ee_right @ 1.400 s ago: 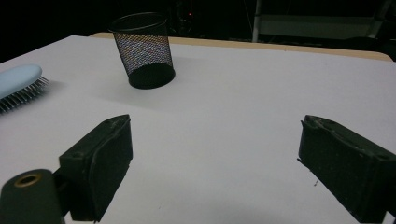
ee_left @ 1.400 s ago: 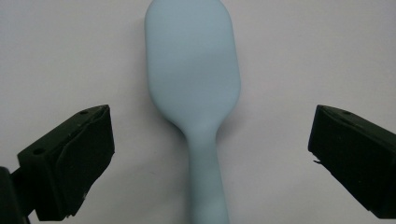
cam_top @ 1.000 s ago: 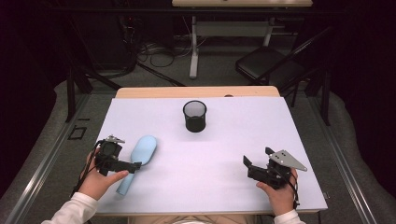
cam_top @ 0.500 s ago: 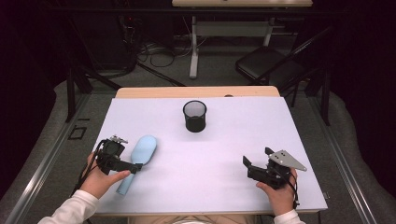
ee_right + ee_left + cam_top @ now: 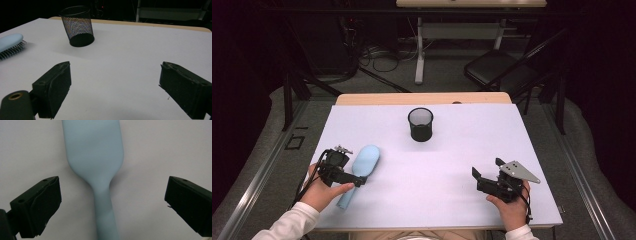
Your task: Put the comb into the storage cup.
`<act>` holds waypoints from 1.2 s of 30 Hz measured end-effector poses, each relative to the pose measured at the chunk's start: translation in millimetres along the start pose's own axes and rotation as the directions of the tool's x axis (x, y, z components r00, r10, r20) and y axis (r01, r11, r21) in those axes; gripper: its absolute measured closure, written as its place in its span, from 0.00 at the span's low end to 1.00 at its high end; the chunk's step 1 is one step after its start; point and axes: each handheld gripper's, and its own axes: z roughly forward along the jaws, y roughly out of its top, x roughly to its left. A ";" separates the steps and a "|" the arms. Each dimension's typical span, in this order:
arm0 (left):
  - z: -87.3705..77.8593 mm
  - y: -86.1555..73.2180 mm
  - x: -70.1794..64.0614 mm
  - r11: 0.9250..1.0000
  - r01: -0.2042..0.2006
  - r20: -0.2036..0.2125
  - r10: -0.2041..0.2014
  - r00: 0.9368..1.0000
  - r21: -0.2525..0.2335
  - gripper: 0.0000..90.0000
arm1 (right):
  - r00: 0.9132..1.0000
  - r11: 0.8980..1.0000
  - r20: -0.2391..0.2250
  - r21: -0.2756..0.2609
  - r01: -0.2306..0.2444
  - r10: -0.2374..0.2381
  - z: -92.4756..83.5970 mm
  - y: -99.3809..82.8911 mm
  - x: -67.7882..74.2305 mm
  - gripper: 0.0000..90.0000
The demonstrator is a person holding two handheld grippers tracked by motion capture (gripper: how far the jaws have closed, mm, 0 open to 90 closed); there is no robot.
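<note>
Table (image 5: 452, 150): flat top under a pale lavender-white cover, a light wooden strip bare along the far edge. Directly on it: a pale blue plastic hairbrush (image 5: 362, 167), bristles down, at the near left, handle toward the person; a black wire-mesh cup (image 5: 420, 124), upright, toward the far middle, well apart from the brush.
</note>
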 end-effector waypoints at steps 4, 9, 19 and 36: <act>1.6 0.6 -0.1 1.000 -0.007 0.000 0.007 1.000 0.015 0.01 | 1.000 1.000 -0.001 0.001 0.001 -0.001 -0.1 0.0 0.0 0.11; 3.7 1.3 -0.7 1.000 -0.018 -0.005 0.018 1.000 0.022 0.01 | 1.000 1.000 0.000 0.001 0.003 -0.003 0.1 -0.1 0.0 0.11; 10.0 1.5 1.4 0.998 -0.019 -0.007 0.020 1.000 0.054 0.02 | 1.000 1.000 0.002 -0.001 0.005 -0.005 0.7 -0.2 0.0 0.11; 17.3 1.8 6.1 0.997 0.006 0.009 -0.007 1.000 0.082 0.17 | 1.000 1.000 0.000 0.006 0.004 -0.004 0.9 -0.4 0.5 0.12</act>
